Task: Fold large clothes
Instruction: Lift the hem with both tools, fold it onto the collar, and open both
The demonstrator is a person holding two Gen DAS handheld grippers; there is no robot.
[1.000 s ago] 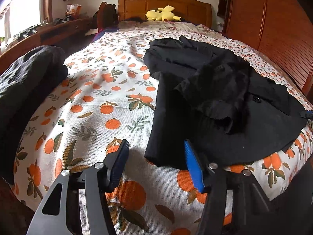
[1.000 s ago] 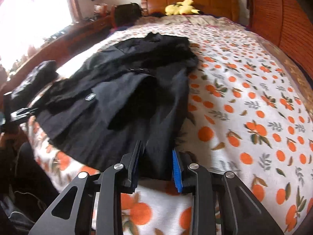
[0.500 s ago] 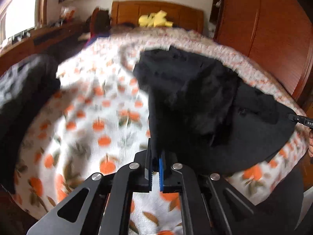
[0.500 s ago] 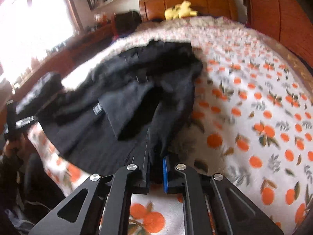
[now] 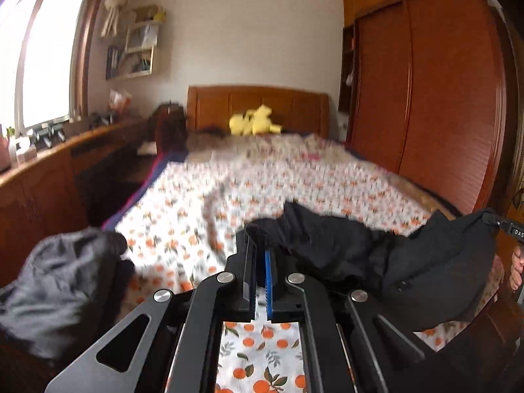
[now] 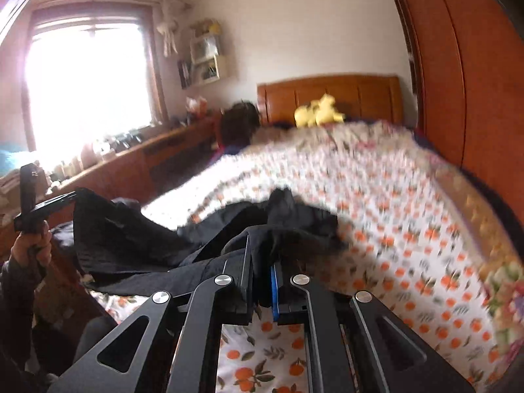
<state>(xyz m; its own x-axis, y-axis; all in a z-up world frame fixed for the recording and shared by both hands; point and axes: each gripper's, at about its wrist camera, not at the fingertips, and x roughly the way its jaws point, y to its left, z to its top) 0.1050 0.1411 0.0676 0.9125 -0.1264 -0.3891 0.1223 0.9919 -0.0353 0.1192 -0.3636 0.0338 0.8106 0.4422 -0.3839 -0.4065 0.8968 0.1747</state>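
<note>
The left gripper [image 5: 260,249], a black two-finger tool with blue pads, is pinched on a corner of the large black fabric garment [image 5: 425,262]; cloth bunches over its fingertips. From that grip the garment stretches away to the gripper's right, where the other gripper holds its far corner at the picture's edge, and the middle sags between the two in loose folds. Part of the cloth hangs clear of the white bedsheet printed with oranges and green leaves [image 5: 262,190], which spreads ahead of and below the fingers; whether the sagging folds still touch the sheet cannot be told through the blur.

The right gripper [image 6: 260,255], of the same build, is likewise clamped on the garment's edge, with cloth tucked between its pads and draped across its left finger. To its left the garment runs off toward the left tool, gripped by the person's hand [image 6: 31,245].

Left of the left gripper, a rumpled dark grey garment [image 5: 59,281] lies in a heap. Far ahead, a yellow plush toy [image 5: 253,124] sits against the brown wooden headboard [image 5: 258,104].
</note>
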